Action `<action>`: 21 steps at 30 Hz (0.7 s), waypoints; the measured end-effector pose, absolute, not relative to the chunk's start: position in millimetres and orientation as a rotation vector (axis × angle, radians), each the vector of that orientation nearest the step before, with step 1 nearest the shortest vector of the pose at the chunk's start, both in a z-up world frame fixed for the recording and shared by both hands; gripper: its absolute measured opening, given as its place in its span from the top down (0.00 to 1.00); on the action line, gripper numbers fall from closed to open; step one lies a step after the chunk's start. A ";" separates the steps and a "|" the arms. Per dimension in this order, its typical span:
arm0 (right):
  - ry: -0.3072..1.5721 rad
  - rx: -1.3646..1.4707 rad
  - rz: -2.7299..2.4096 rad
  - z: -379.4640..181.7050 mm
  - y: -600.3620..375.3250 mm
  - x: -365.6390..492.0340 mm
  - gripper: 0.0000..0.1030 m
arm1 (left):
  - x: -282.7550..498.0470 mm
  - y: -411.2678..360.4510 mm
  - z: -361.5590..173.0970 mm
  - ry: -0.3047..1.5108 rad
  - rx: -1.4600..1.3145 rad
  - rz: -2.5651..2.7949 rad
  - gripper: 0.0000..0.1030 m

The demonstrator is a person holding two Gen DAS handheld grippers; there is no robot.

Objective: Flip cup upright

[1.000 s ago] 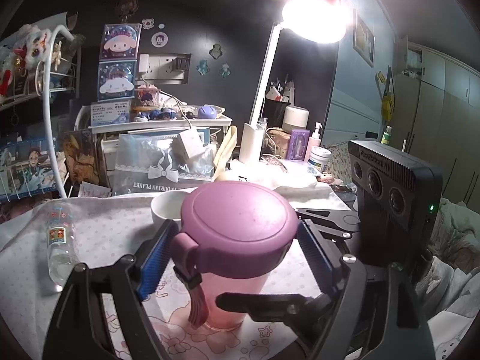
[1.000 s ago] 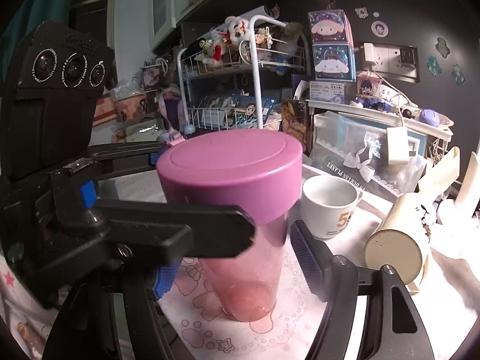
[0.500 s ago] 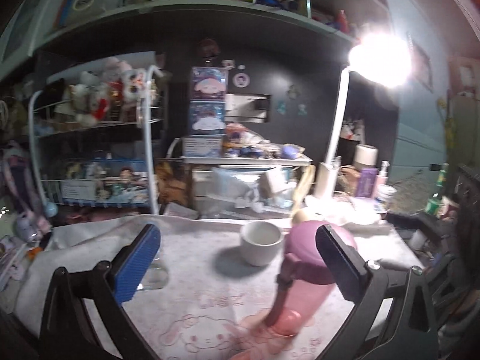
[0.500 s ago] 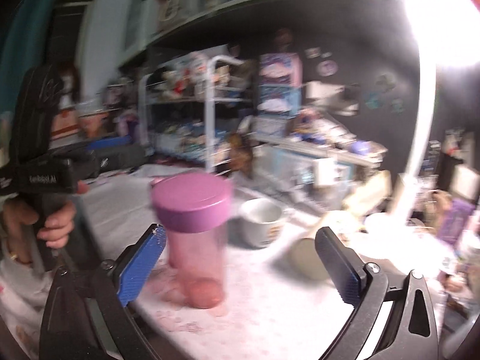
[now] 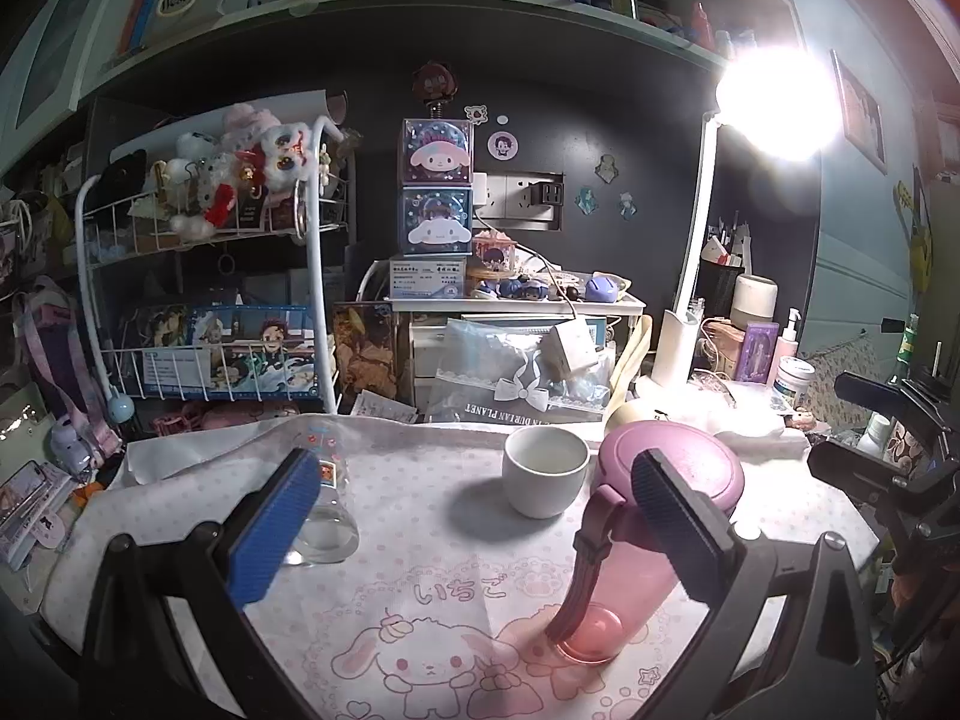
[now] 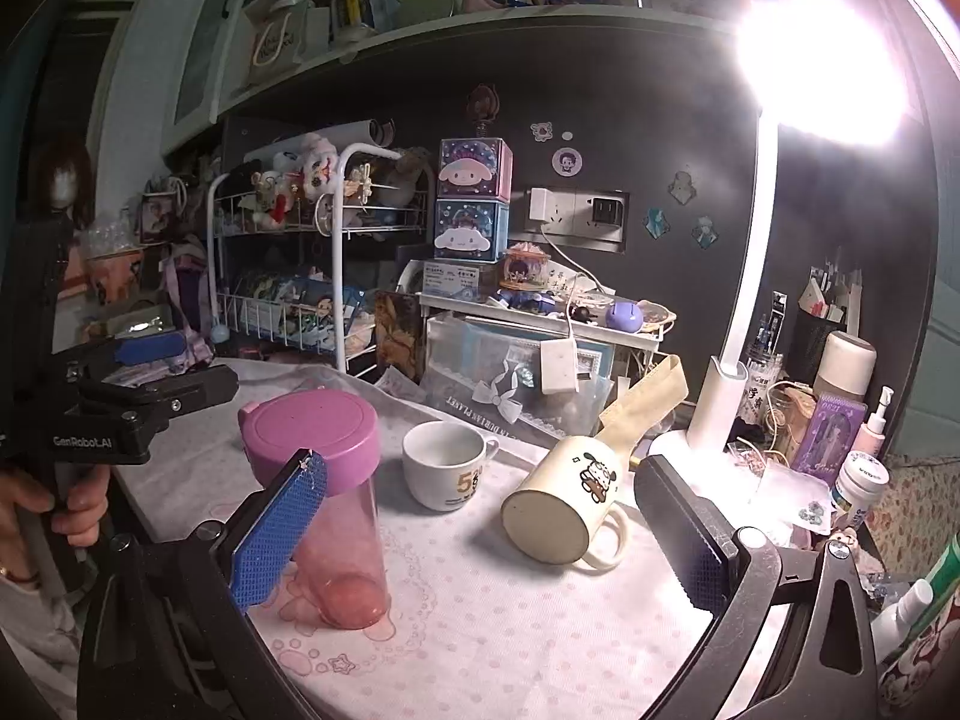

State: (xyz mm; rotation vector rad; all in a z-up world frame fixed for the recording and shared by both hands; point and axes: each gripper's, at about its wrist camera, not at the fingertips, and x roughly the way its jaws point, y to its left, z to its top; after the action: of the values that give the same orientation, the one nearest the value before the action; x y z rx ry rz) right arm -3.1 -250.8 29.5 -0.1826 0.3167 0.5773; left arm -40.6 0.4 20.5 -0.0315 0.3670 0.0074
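Left wrist view: left gripper (image 5: 468, 528) held above the table, blue pads wide apart, gripping nothing. Pink bottle (image 5: 624, 552) with purple lid stands upright on the printed cloth (image 5: 420, 588), partly behind the right-hand pad. White cup (image 5: 545, 470) upright just beyond it. Clear glass (image 5: 324, 516) near the left pad.

Right wrist view: right gripper (image 6: 480, 540) also spread wide, empty. Cream mug (image 6: 567, 504) with a dog print lies on its side between the pads, base toward the camera, handle down on the cloth. Desk lamp (image 6: 738, 324) behind it, glaring.
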 end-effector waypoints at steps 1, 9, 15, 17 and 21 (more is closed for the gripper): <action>0.317 -0.182 0.577 30.2 -251.0 -3.2 0.01 | -40.6 0.6 20.5 0.367 -0.032 0.006 0.01; 0.311 -0.174 0.574 33.1 -251.3 -3.6 0.01 | -40.7 1.1 20.4 0.369 -0.036 0.009 0.01; 0.309 -0.168 0.575 34.2 -249.9 -4.6 0.01 | -41.0 1.3 20.2 0.368 -0.035 0.008 0.01; 0.311 -0.169 0.581 33.5 -248.7 -4.7 0.01 | -40.6 1.6 20.2 0.368 -0.035 0.009 0.01; 0.311 -0.175 0.589 32.9 -245.8 -5.1 0.01 | -41.0 1.6 20.3 0.372 -0.037 -0.001 0.01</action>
State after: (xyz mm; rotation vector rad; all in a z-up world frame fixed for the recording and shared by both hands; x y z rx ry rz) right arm -5.1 -245.8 32.9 -0.1753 0.3112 0.5889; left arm -41.0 1.6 20.3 -0.0375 0.3718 -0.0005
